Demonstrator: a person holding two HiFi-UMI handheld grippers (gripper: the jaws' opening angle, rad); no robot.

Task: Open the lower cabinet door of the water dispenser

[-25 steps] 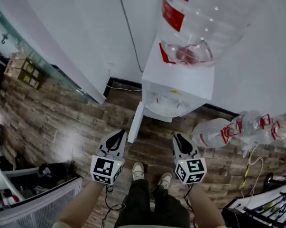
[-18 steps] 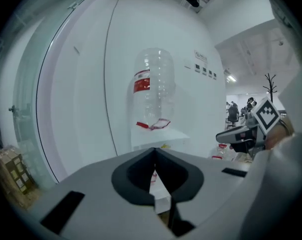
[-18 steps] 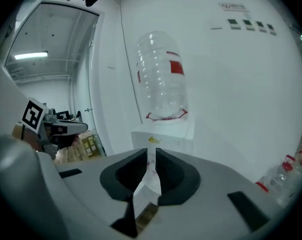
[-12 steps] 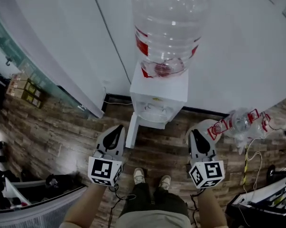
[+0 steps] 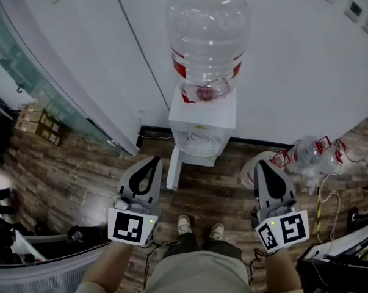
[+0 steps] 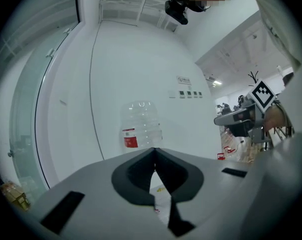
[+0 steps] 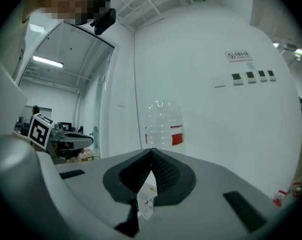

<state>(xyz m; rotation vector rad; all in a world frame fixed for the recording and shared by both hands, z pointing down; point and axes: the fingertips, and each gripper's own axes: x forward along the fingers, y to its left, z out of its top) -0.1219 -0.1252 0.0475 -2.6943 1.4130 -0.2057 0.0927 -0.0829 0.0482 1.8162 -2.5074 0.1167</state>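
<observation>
head view, near to far. the person's shoes are seen on a wood floor, with a gripper held out level on each side.

left gripper: the jaws are pressed together at the tips, as shown in the left gripper view. nothing is held or touched.

right gripper: the jaws are likewise pressed together, as shown in the right gripper view. they have just been closing, and nothing is between them.

door: the lower cabinet door is found already swung open, at the dispenser's left side in the picture, between the two grippers and beyond them. it is seen edge-on from above. its face stands upright, and its top edge runs from the cabinet out toward the person, so that the free edge points at the shoes.

dispenser: a white unit is set on the floor against the white wall, its long axis upright. a clear bottle with a red label is seated neck down on top.

empty bottles are left on the floor to the right, well apart from the door.
</observation>
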